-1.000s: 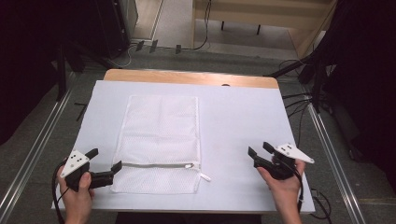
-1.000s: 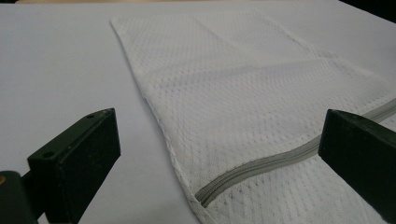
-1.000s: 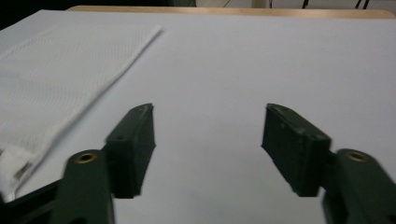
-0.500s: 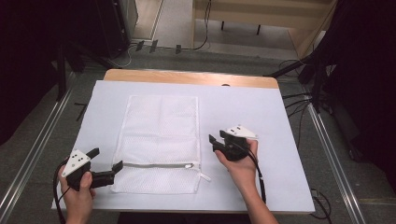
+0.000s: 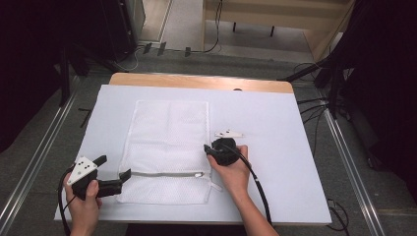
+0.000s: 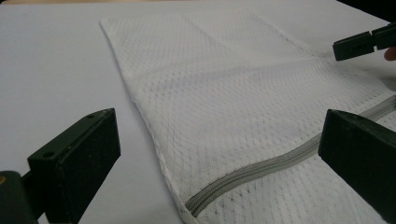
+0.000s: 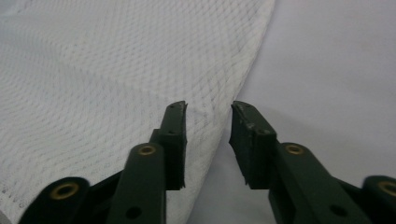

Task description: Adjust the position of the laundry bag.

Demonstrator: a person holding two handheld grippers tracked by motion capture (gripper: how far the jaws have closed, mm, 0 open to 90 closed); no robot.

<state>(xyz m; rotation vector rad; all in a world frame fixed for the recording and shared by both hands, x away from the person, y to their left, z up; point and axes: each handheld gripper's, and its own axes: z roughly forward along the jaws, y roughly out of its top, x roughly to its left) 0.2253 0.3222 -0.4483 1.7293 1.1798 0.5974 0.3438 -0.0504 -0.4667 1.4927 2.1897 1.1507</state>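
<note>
A white mesh laundry bag point(image 5: 167, 132) lies flat on the table, with its grey zipper point(image 5: 162, 173) running across near the front edge. My left gripper point(image 5: 114, 167) is open at the bag's front left corner. In the left gripper view its jaws point(image 6: 218, 128) stand wide apart, framing the bag point(image 6: 224, 93) and the zipper's left end point(image 6: 261, 168). My right gripper point(image 5: 207, 150) is at the bag's right edge, just above the zipper's right end. In the right gripper view it is open point(image 7: 208, 109), its jaws on either side of the bag's edge point(image 7: 93, 70) without clamping it.
A white sheet point(image 5: 275, 118) covers the table, and a wooden strip point(image 5: 196, 81) shows along the far side. The right gripper's black cable point(image 5: 255, 182) trails toward the front edge. Metal rails point(image 5: 344, 157) run along the floor on both sides.
My right gripper has moved left from the table's front right to the bag's right edge. The left gripper has stayed put.
</note>
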